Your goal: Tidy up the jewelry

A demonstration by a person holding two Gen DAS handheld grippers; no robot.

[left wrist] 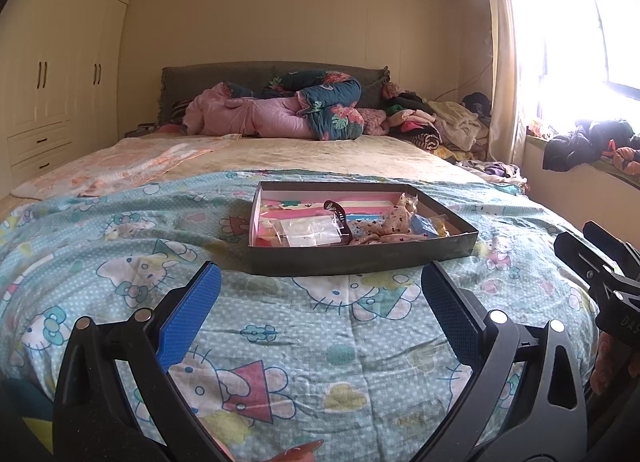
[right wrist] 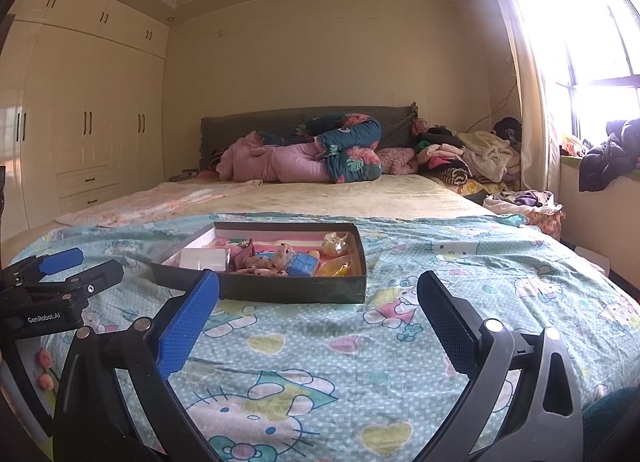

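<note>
Two tools hover over the bed (left wrist: 280, 342), both with jaws spread wide and nothing between them. Ahead of the left tool (left wrist: 320, 302) and ahead-left of the right tool (right wrist: 318, 302) sits the box (left wrist: 360, 258), a shallow dark tray holding small items. Its contents look light: a clear bag (left wrist: 308, 228) likely slippery and crinkly, a spotted cloth piece (left wrist: 384, 228) soft and limp, a blue block (right wrist: 303, 264) stiff. Pinching the cloth at a raised fold seems safest; the box itself may slide on the soft cover.
</note>
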